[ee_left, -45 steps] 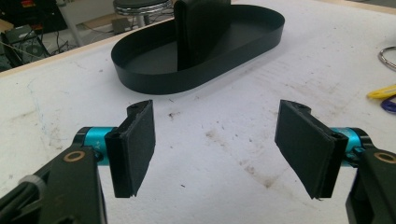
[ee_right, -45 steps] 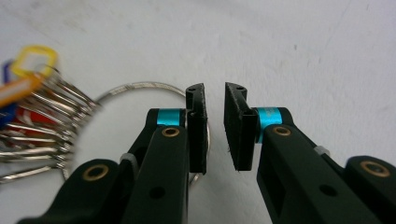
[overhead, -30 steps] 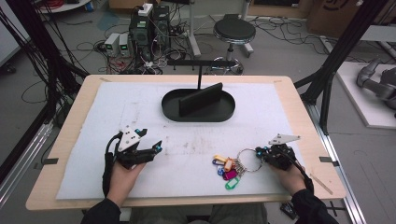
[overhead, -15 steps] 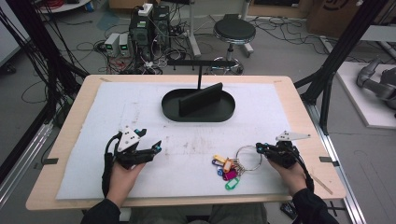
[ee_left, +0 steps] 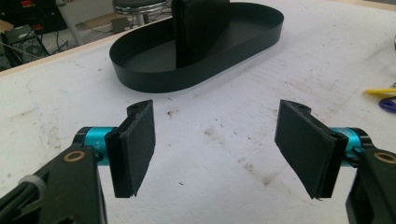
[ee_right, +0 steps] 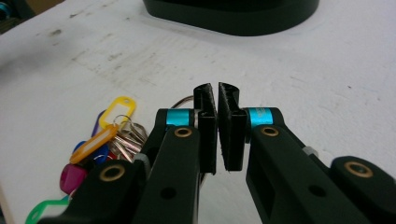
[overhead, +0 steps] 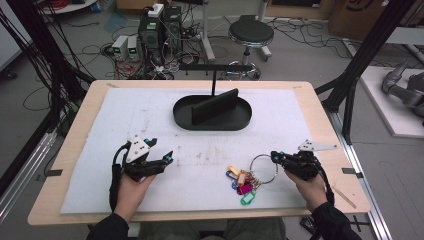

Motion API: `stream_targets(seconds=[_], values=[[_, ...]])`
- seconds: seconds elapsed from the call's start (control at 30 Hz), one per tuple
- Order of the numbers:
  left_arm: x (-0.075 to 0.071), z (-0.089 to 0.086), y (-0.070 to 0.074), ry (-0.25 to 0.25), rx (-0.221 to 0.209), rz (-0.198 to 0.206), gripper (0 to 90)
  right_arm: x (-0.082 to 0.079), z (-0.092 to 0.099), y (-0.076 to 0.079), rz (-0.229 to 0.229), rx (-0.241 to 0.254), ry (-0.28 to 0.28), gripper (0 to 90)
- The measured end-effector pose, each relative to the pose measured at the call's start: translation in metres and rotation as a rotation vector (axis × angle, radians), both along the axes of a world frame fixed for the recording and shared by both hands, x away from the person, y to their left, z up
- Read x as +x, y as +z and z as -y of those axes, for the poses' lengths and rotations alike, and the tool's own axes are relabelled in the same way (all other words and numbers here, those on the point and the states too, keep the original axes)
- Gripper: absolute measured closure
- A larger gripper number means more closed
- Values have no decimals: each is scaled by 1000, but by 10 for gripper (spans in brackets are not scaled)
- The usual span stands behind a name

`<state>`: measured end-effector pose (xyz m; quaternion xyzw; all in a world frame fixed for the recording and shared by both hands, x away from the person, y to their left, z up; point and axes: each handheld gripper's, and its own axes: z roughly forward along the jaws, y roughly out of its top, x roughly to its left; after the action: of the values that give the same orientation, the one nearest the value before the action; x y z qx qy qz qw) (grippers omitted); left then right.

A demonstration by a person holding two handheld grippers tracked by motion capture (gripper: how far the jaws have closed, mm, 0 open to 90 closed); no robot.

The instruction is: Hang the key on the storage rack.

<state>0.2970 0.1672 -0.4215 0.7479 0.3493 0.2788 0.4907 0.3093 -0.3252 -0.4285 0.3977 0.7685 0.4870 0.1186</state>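
Key bunch point(overhead: 245, 180) lies on the white mat near the front edge, right of centre; its large metal ring point(overhead: 263, 168) points toward the right gripper point(overhead: 276, 156). That gripper's jaws are closed on the ring's rim, as the right gripper view suggests. Left gripper point(overhead: 169, 159) rests well apart, jaws wide, nothing between. Judged light but floppy: stiff slick ring, dangling plastic tags point(ee_right: 93, 140). Ring is the best hold; tags will likely swing.

Even, bright overhead light; soft shadows; gripper views slightly blurred.
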Motion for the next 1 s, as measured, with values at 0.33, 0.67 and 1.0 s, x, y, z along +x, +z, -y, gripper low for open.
stream_targets(seconds=[0.33,0.67,1.0], values=[[0,0,0,-4,0,2,291,-4,-10,2,-4,26,65,854],[0,1,0,-21,-10,1,291,-3,-13,2,-31,23,98,863],[0,4,2,-52,-25,8,291,-3,-20,13,-2,22,148,875]])
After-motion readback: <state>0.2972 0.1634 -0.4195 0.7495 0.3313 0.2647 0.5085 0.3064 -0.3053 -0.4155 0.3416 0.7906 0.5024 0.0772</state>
